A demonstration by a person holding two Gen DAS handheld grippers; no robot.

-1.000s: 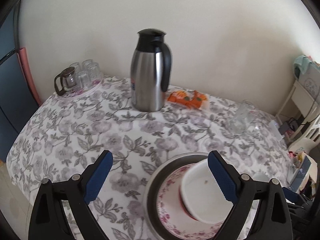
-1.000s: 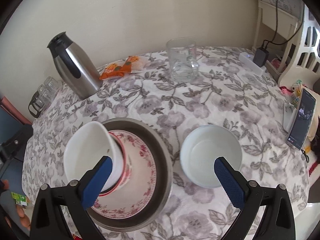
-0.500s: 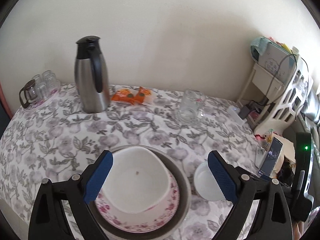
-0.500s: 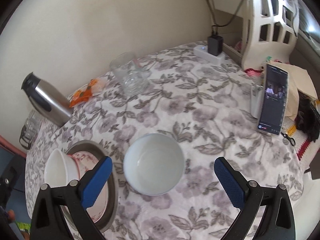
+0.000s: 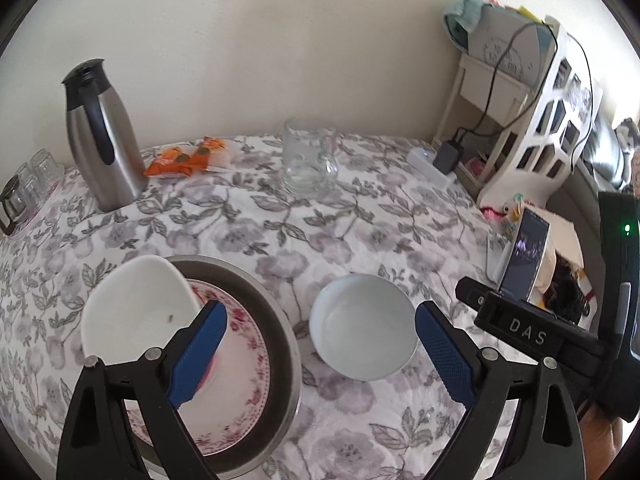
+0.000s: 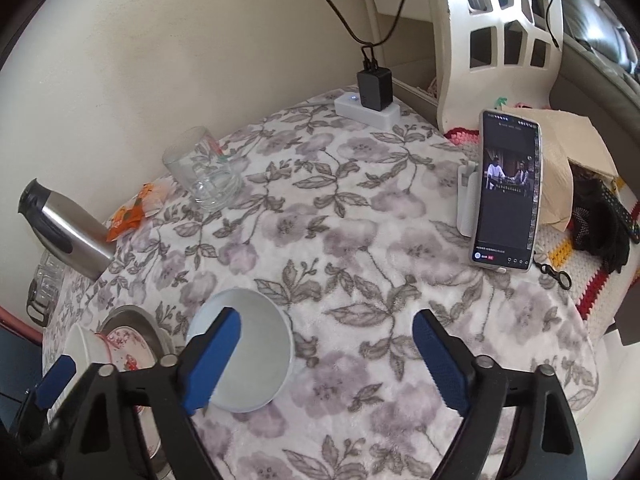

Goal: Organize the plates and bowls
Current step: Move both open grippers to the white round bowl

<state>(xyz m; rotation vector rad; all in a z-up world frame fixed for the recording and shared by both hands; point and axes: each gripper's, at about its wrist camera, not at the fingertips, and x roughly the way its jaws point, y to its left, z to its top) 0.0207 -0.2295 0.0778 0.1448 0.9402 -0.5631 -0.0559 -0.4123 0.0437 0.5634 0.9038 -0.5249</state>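
A pale white bowl [image 5: 362,326] stands alone on the flowered tablecloth. It shows between the fingers of my left gripper [image 5: 320,356], which is open and does not touch it. To the left, another white bowl [image 5: 136,316] leans tilted on a pink-flowered plate [image 5: 244,364] lying in a grey metal dish [image 5: 280,320]. My right gripper [image 6: 326,360] has open jaws that are closing. Its left finger [image 6: 212,360] overlaps the lone bowl [image 6: 260,344], and only cloth lies between the pads. The right gripper's black body [image 5: 520,334] shows at the right of the left wrist view.
At the back stand a steel flask [image 5: 104,136], an orange snack packet [image 5: 184,160], a glass mug [image 5: 308,164] and a tray of small glasses [image 5: 28,184]. A phone on a stand [image 6: 506,192] and a power strip with charger [image 6: 368,108] sit at the table's right edge.
Both grippers have moved to the right. The left one went from over the plate stack to around the lone bowl. The bowl now sits at the right gripper's left finger, and those jaws have narrowed.
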